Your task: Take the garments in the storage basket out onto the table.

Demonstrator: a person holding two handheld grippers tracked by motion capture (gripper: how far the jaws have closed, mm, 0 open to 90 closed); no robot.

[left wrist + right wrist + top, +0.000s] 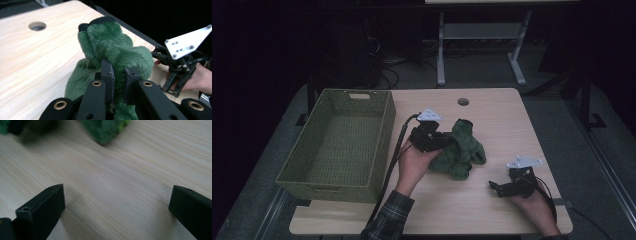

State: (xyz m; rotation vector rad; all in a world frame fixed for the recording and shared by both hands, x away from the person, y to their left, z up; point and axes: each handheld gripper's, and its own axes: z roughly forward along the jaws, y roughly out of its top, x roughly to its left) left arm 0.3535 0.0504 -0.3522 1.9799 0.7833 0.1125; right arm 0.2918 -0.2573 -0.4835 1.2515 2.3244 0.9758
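Observation:
A green plush cloth [462,147] with a black cuff lies bunched at the middle of the wooden table [492,110]. My left gripper [447,142] is shut on a fold of that green plush cloth [112,47]; in the left gripper view its jaws pinch the fur between them, midway at my left gripper [119,81]. My right gripper [493,187] rests low over the table near the front right, apart from the cloth. In the right gripper view my right gripper [117,202] stands wide open over bare wood, and an edge of the cloth [103,128] lies farther off.
A green woven basket [384,135] with nothing in it stands on the table's left side, close to my left hand. A round cable hole [463,102] sits near the table's far edge. Beyond the table are desk legs [441,55] and dark floor.

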